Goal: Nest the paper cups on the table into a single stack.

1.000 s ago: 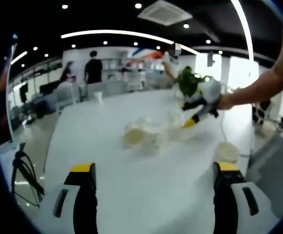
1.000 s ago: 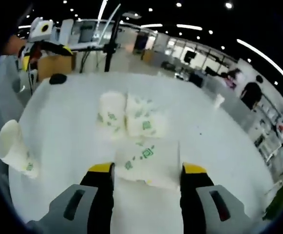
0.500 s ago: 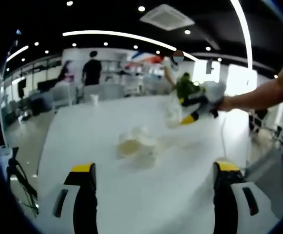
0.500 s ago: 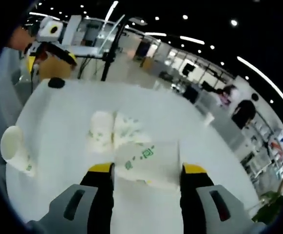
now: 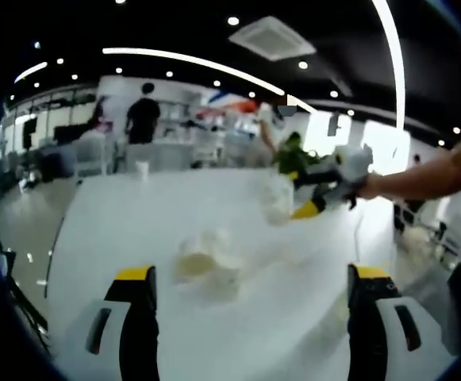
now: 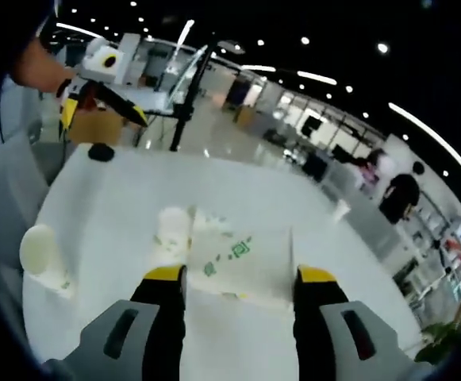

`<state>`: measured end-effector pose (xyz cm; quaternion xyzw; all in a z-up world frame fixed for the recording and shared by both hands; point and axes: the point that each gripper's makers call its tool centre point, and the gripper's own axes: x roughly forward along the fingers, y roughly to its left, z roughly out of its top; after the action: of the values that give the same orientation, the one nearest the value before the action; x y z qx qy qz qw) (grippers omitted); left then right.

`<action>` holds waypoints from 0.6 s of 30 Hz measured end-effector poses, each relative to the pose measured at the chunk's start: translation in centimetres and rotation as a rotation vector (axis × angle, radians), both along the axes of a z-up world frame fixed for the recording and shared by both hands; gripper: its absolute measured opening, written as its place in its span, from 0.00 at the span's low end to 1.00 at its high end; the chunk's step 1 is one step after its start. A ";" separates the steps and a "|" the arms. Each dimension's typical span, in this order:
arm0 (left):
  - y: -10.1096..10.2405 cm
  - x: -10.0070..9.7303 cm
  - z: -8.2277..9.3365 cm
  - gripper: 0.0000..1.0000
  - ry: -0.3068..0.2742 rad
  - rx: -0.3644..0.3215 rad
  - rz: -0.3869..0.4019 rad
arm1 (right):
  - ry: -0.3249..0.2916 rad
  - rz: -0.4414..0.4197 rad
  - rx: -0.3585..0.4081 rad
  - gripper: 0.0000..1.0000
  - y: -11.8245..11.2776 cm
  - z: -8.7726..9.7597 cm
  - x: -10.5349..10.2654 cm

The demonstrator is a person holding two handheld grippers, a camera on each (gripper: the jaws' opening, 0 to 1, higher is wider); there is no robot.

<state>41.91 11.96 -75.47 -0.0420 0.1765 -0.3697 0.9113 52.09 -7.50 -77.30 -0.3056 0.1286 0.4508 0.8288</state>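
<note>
My right gripper [image 6: 240, 279] is shut on a white paper cup [image 6: 242, 258] with green print and holds it in the air above the white table [image 6: 111, 198]. Below it, two more cups [image 6: 184, 232] lie side by side on their sides. A further cup [image 6: 43, 255] rests near the table's left edge. In the left gripper view, my left gripper [image 5: 251, 279] stands open with nothing between its jaws, and the lying cups [image 5: 201, 260] are just ahead of it. There the right gripper [image 5: 319, 195] hangs at the right, the held cup [image 5: 278, 198] in its jaws.
A small cup [image 5: 141, 169] stands at the table's far edge. A black object [image 6: 101, 152] lies near a table corner, a tripod stand [image 6: 186, 95] beyond it. A potted plant [image 5: 292, 151] and people are in the room behind. A person's arm [image 5: 428, 171] reaches in from the right.
My right gripper has risen off the table with the cup in its jaws, leaving the two lying cups lower and farther. My left gripper stays open; its view has shifted.
</note>
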 end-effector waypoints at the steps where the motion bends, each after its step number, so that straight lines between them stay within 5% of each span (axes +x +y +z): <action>1: -0.4 0.0 0.3 0.98 0.005 -0.016 -0.006 | 0.005 0.009 0.008 0.51 0.3 0.1 -0.3; 12: -3.4 0.5 2.1 0.96 -0.001 -0.023 -0.102 | 0.073 0.062 0.147 0.51 2.7 2.7 -4.1; 18: -5.5 0.2 3.0 0.90 0.075 -0.103 -0.157 | 0.070 0.100 0.155 0.51 3.3 3.3 -5.8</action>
<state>42.14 6.44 -72.43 -0.0889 0.1939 -0.4468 0.8688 46.33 -4.22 -74.01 -0.2306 0.1068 0.5106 0.8214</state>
